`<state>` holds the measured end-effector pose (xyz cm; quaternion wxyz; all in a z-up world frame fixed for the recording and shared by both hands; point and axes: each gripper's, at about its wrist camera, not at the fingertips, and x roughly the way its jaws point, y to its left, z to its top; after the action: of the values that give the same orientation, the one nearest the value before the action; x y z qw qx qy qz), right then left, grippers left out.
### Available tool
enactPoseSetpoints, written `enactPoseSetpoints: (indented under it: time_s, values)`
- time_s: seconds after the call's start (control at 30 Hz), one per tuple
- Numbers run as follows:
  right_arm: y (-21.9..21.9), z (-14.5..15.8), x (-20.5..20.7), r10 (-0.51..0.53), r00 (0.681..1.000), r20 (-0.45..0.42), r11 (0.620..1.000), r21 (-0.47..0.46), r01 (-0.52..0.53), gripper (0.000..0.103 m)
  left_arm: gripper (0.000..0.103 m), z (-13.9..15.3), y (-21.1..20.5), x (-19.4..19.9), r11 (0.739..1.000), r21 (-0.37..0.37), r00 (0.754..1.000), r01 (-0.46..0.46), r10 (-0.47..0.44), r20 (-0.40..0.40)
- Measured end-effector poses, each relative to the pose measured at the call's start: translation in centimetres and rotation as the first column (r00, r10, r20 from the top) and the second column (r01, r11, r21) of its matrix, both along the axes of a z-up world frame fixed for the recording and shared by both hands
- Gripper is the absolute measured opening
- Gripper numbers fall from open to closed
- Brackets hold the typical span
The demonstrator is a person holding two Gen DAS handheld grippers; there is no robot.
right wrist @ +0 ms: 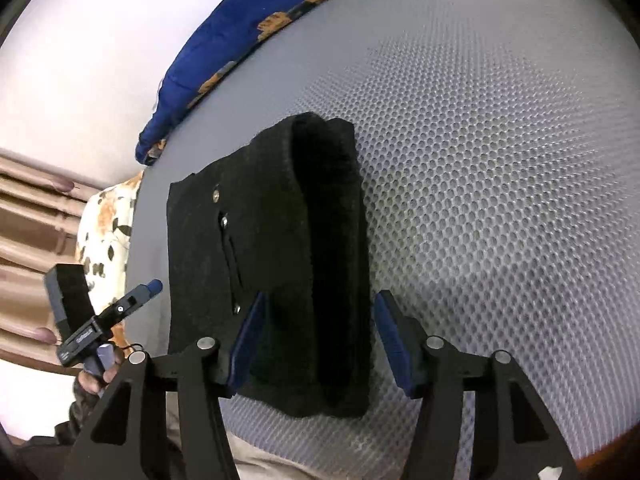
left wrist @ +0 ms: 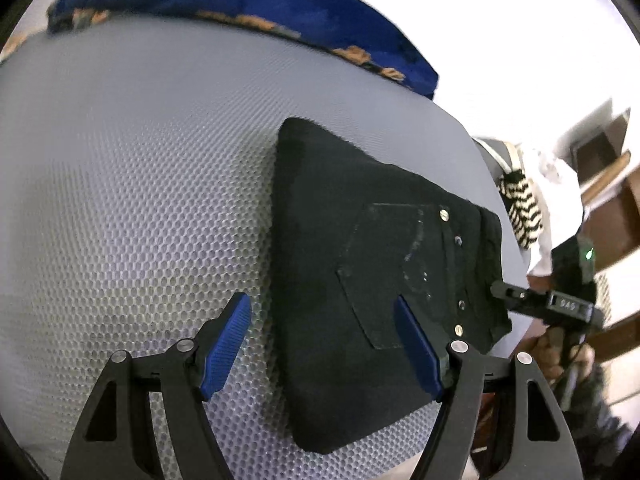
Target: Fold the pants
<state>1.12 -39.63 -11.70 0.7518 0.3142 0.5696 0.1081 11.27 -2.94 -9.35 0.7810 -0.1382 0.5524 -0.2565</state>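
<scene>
The black pants [left wrist: 360, 264] lie folded into a compact rectangle on the grey honeycomb mat [left wrist: 140, 200], back pocket and metal rivets facing up. My left gripper [left wrist: 324, 344] is open and empty, hovering just above the pants' near left edge. In the right wrist view the pants [right wrist: 280, 260] show their thick folded edge. My right gripper [right wrist: 320, 340] is open and empty, its fingers spread over the near end of the fold. Each gripper shows in the other's view: the right one [left wrist: 504, 290] at the pants' right edge, the left one [right wrist: 150, 288] at their left.
A blue floral pillow [left wrist: 240, 0] lies along the far edge of the mat, also in the right wrist view [right wrist: 240, 40]. A striped cloth [left wrist: 524, 208] and wooden furniture [left wrist: 616, 200] are to the right. A floral sheet [right wrist: 108, 224] hangs beyond the mat's left edge.
</scene>
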Motion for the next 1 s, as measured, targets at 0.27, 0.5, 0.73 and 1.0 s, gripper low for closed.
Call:
enactPoseSetpoints:
  time_s: [0.27,0.5,0.73,1.0]
  values:
    - [-2.3,-2.1,0.3,0.055,0.998,0.013,0.989,0.135,-0.056,0.055,0.074,-2.7,0.1,1.7,0.996,-0.088,0.992,0.019,-0.029,-0.122]
    - [-4.1,-2.7,0.9,0.083,0.996,0.028,0.978,0.188,-0.087,0.053,0.074,-3.3,-1.3,2.6,0.993,-0.106,0.989,0.047,-0.061,-0.132]
    - [-3.2,-3.4,2.7,0.148,0.988,0.051,0.955,0.253,-0.156,0.046,0.074,-3.5,-3.3,3.2,0.986,-0.136,0.986,0.097,-0.114,-0.123]
    - [-2.5,-4.2,3.3,0.102,0.993,0.050,0.950,0.293,-0.113,0.035,0.060,-3.1,-4.4,3.1,0.996,-0.057,0.996,0.066,-0.069,-0.050]
